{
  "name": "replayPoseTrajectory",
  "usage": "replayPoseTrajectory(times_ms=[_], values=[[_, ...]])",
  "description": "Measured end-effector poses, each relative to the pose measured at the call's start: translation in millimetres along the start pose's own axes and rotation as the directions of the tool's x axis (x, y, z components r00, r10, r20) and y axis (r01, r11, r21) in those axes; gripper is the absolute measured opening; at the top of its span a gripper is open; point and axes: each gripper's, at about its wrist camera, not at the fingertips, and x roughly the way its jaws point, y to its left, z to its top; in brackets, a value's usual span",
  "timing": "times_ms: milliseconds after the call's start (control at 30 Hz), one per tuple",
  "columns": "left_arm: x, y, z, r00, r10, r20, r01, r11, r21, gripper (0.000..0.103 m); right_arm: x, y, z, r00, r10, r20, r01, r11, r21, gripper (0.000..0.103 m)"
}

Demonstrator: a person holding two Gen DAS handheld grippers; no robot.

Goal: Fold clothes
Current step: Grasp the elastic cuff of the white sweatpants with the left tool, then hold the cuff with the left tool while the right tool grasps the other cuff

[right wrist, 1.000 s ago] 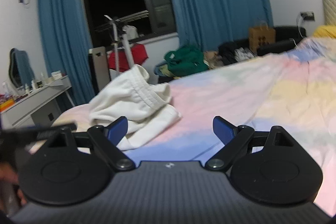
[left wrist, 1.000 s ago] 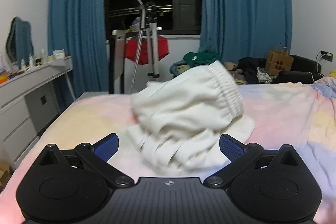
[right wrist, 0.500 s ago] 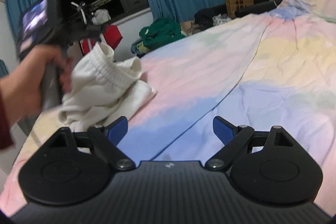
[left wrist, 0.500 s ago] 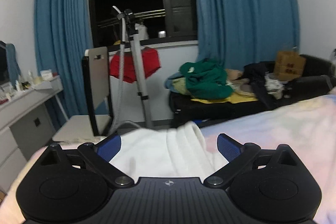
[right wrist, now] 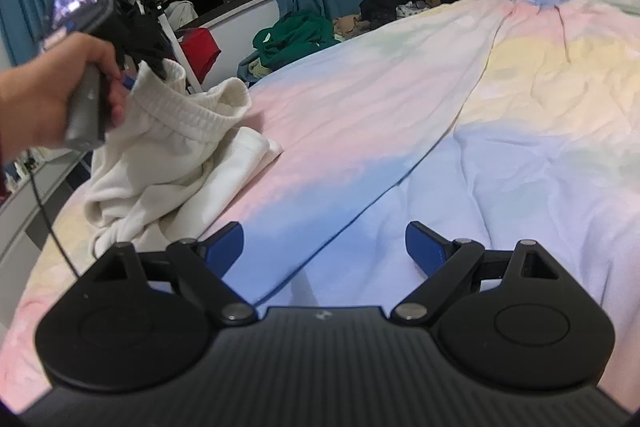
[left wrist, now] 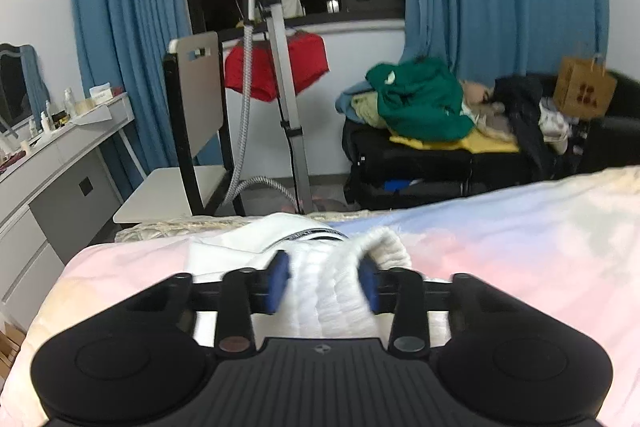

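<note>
left gripper (left wrist: 323, 286) clamped on white pants (right wrist: 168, 143) waistband, for lifting off bed (right wrist: 400, 115) | right gripper (right wrist: 324, 247) spread wide, empty, beside pants

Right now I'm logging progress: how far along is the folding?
Nothing looks folded: the crumpled white elastic-waist garment lies in a heap on the pastel bedspread. In hand: the left gripper is shut on its ribbed waistband. The right gripper is open and holds nothing. Spreading and every fold remain.

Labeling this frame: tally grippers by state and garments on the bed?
Grippers shut on cloth: 1, left gripper on the white sweatpants
Grippers open: 1, right gripper
Garments on the bedsheet: 1
Total: 3
</note>
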Motion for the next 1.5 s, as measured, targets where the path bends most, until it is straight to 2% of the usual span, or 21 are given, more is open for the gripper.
replayPoseTrajectory(times_ms=[167, 300, 500, 567, 767, 900, 1000, 1133, 1300, 1333, 1400, 1500], values=[[-73.4, 41.6, -24.9, 0.997, -0.013, 0.082, 0.015, 1.0, -0.022, 0.02, -7.2, 3.1, 2.4, 0.999, 0.007, 0.044, -0.006, 1.0, -0.024, 0.089], [-139.2, 92.2, -49.6, 0.988, -0.041, 0.15, 0.049, 0.997, -0.054, 0.017, -19.0, 8.1, 4.1, 0.995, 0.04, 0.095, -0.036, 0.998, -0.046, 0.089], [-209.1, 186.1, -105.6, 0.987, -0.07, 0.145, 0.096, 0.979, -0.18, 0.011, -42.4, 21.1, 5.2, 0.978, 0.135, 0.159, -0.119, 0.987, -0.108, 0.089], [-218.6, 216.7, -133.3, 0.991, -0.073, 0.108, 0.093, 0.977, -0.193, 0.009, -51.2, 28.0, 4.7, 0.971, 0.147, 0.189, -0.121, 0.982, -0.145, 0.089], [-207.9, 299.7, -215.6, 0.995, -0.095, -0.026, 0.08, 0.937, -0.341, 0.008, -67.8, 53.7, -1.8, 0.957, 0.21, 0.198, -0.152, 0.95, -0.273, 0.089], [-204.2, 341.8, -252.0, 0.99, -0.13, -0.054, 0.098, 0.909, -0.406, 0.009, -77.5, 69.5, -7.8, 0.947, 0.249, 0.203, -0.165, 0.919, -0.358, 0.089], [-205.5, 355.2, -257.7, 0.985, -0.161, -0.058, 0.123, 0.903, -0.412, 0.012, -70.7, 82.0, -13.3, 0.959, 0.228, 0.165, -0.145, 0.902, -0.407, 0.089], [-207.3, 357.8, -261.8, 0.986, -0.16, -0.039, 0.139, 0.935, -0.327, 0.021, -50.5, 94.3, -18.6, 0.975, 0.208, 0.079, -0.156, 0.891, -0.426, 0.089], [-209.5, 342.2, -259.7, 0.985, -0.166, -0.044, 0.148, 0.948, -0.282, 0.027, -5.8, 109.8, -31.1, 0.987, 0.157, -0.041, -0.158, 0.873, -0.46, 0.089], [-206.3, 337.3, -255.2, 0.984, -0.17, -0.046, 0.151, 0.948, -0.279, 0.03, 4.4, 112.6, -34.0, 0.987, 0.149, -0.064, -0.161, 0.868, -0.469, 0.086], [-200.9, 330.5, -249.1, 0.983, -0.175, -0.046, 0.157, 0.951, -0.266, 0.035, 20.4, 119.2, -40.2, 0.986, 0.14, -0.096, -0.169, 0.857, -0.487, 0.074], [-188.6, 318.7, -237.3, 0.984, -0.176, -0.04, 0.161, 0.955, -0.248, 0.039, 37.8, 123.2, -42.4, 0.984, 0.143, -0.104, -0.176, 0.855, -0.487, 0.072]])
